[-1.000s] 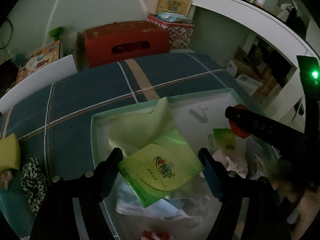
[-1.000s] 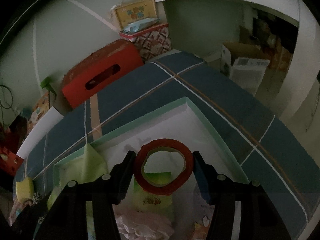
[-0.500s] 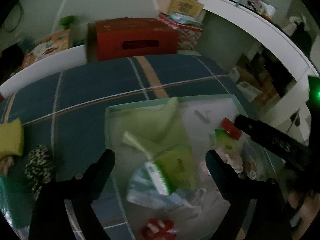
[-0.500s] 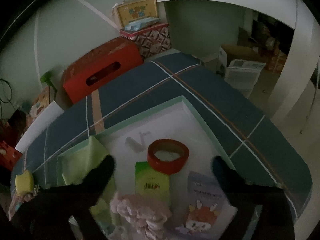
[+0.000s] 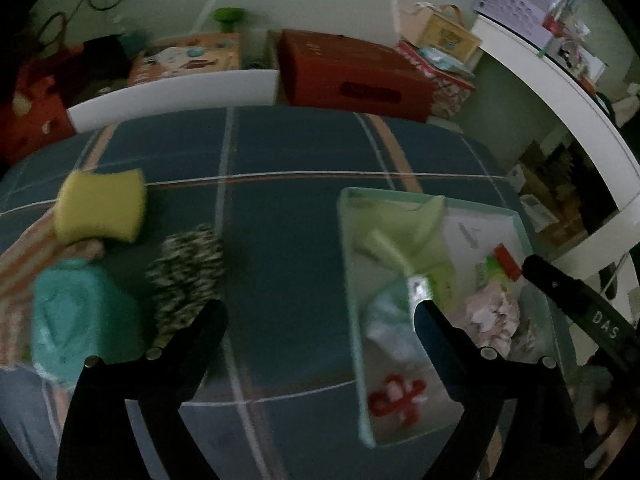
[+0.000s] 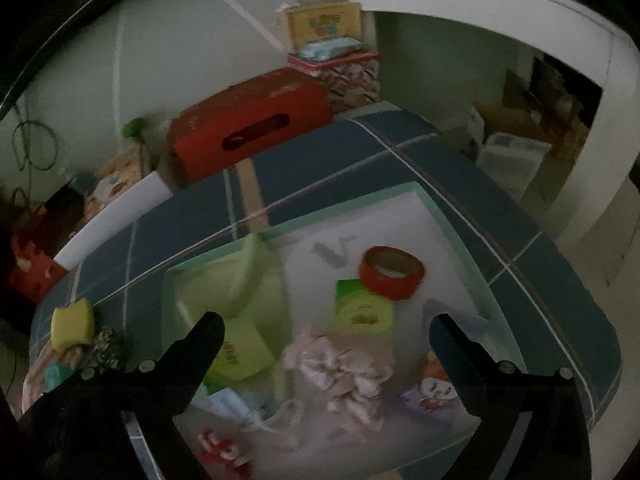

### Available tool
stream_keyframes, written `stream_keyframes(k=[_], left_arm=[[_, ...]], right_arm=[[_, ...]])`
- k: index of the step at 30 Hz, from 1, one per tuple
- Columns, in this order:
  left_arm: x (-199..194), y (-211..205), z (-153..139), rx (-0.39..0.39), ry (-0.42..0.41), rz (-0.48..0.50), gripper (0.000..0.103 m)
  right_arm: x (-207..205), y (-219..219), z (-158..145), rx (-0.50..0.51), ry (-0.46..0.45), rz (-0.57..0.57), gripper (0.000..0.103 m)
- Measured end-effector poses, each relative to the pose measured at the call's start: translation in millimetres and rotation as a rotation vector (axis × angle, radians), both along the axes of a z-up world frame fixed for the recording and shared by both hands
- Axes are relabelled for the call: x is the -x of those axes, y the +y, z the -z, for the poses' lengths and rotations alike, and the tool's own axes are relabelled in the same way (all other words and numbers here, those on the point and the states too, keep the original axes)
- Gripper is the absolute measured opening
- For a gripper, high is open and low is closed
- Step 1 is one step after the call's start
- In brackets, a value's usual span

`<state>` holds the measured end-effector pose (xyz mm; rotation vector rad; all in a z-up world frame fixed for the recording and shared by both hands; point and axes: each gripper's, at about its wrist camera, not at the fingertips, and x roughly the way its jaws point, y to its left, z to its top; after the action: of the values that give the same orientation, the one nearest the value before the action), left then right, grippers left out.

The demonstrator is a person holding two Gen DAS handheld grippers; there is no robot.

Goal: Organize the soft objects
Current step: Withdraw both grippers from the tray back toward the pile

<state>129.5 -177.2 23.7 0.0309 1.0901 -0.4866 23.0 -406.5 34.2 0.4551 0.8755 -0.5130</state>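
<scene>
A pale green box (image 6: 452, 216) sits on the blue plaid table and holds a green cloth (image 6: 240, 280), green tissue packs (image 6: 362, 312), a red tape roll (image 6: 390, 268), a pink scrunchie (image 6: 348, 368) and a red bow (image 6: 220, 450). My right gripper (image 6: 326, 332) is open and empty above the box. My left gripper (image 5: 320, 320) is open and empty over the bare table, left of the box (image 5: 348, 280). To its left lie a yellow sponge (image 5: 100, 206), a leopard-print scrunchie (image 5: 186, 276) and a teal cloth (image 5: 80, 316).
A red carton (image 5: 352, 76) and patterned gift boxes (image 5: 440, 48) stand behind the table. A white board (image 5: 172, 92) leans at the back left. A white desk edge (image 5: 560, 92) curves along the right. The right gripper's arm (image 5: 580, 312) shows in the left wrist view.
My left gripper dropped the green tissue pack in the box, opened and swung left over the table. My right gripper released the red tape roll into the box and pulled back.
</scene>
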Motion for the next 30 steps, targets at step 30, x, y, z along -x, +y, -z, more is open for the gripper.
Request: stream_keyframes(k=[30], left_arm=[[-17, 214, -25, -0.031, -0.01, -0.399, 0.095]], right_arm=[[-74, 168, -6, -0.036, 0.012, -0.39, 0.103]])
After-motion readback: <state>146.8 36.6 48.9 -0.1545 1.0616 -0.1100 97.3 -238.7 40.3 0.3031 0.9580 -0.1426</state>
